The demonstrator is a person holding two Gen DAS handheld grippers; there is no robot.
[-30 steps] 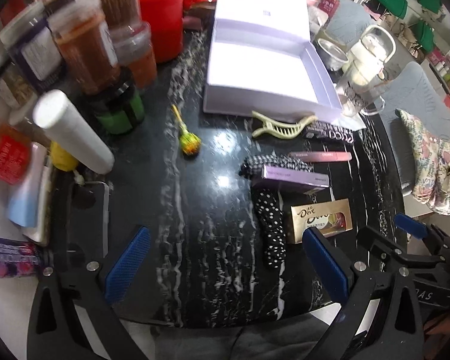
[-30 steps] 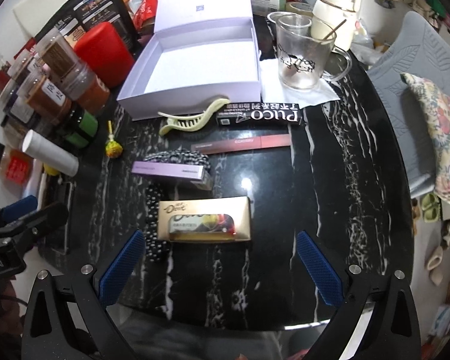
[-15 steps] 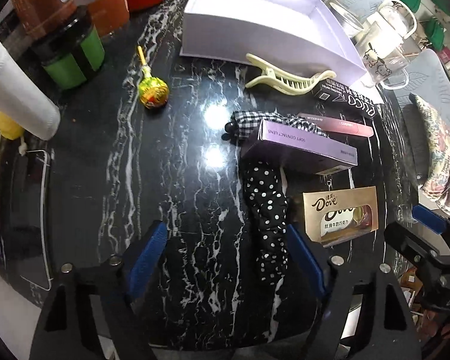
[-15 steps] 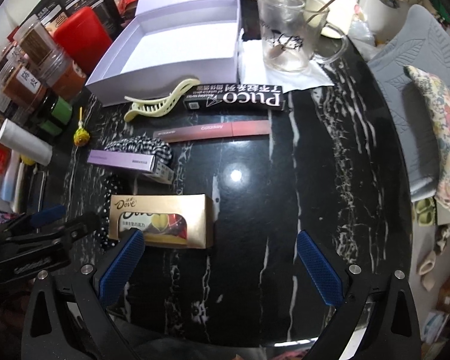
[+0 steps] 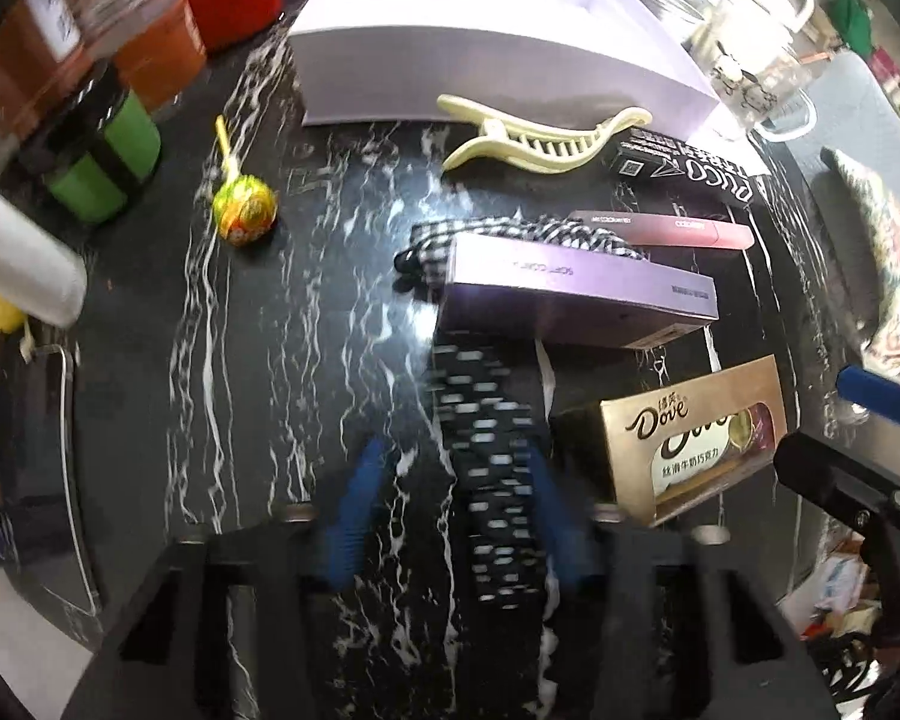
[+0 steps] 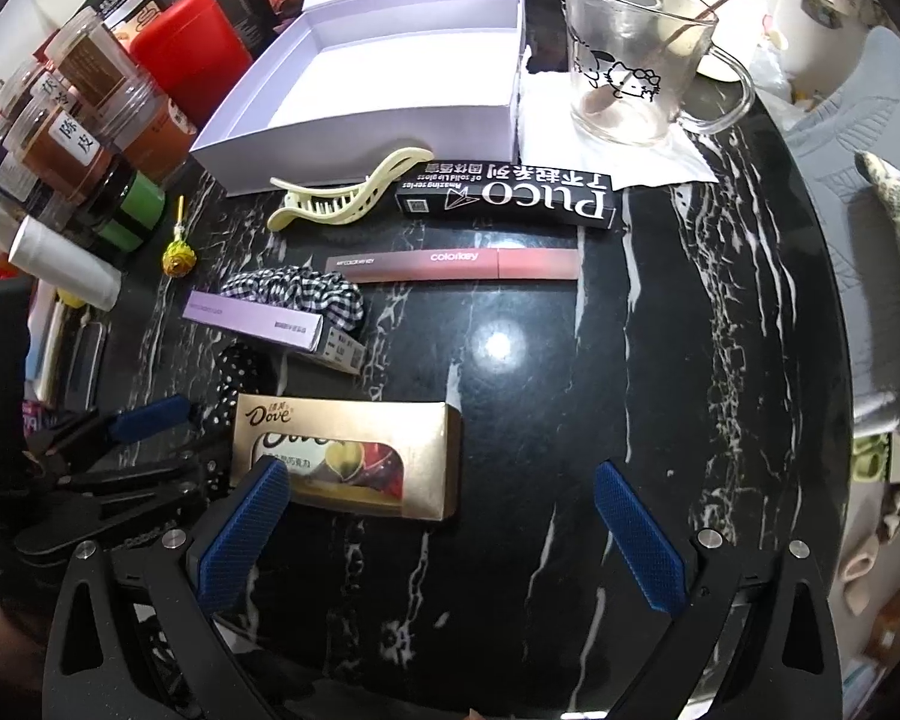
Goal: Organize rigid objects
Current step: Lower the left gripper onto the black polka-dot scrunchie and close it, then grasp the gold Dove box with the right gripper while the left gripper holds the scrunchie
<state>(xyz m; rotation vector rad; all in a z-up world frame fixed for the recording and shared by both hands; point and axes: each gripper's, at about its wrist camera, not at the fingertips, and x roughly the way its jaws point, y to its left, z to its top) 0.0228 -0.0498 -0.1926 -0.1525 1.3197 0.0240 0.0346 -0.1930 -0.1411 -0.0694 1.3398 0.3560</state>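
On the black marble table lie a gold Dove box (image 6: 354, 456) (image 5: 696, 432), a purple contact-lens box (image 5: 576, 294) (image 6: 255, 315), a pink Colorkey box (image 6: 456, 264), a black Puco box (image 6: 504, 195), a cream hair claw (image 5: 540, 135) (image 6: 345, 195) and a lollipop (image 5: 243, 207). An open lilac box (image 6: 366, 84) stands behind them. My left gripper (image 5: 450, 510) is half closed, its blurred blue pads straddling a black dotted band (image 5: 486, 468). My right gripper (image 6: 444, 534) is open, its left pad at the Dove box's near left corner.
Spice jars (image 6: 90, 108), a green jar (image 5: 102, 162), a red canister (image 6: 192, 42) and a white tube (image 6: 66, 264) crowd the left side. A glass mug (image 6: 630, 66) on a napkin stands at the back right. A checked scrunchie (image 6: 300, 294) lies under the purple box.
My left gripper moved forward and down to the dotted band and its jaws narrowed around it. My right gripper moved closer to the table and left toward the Dove box.
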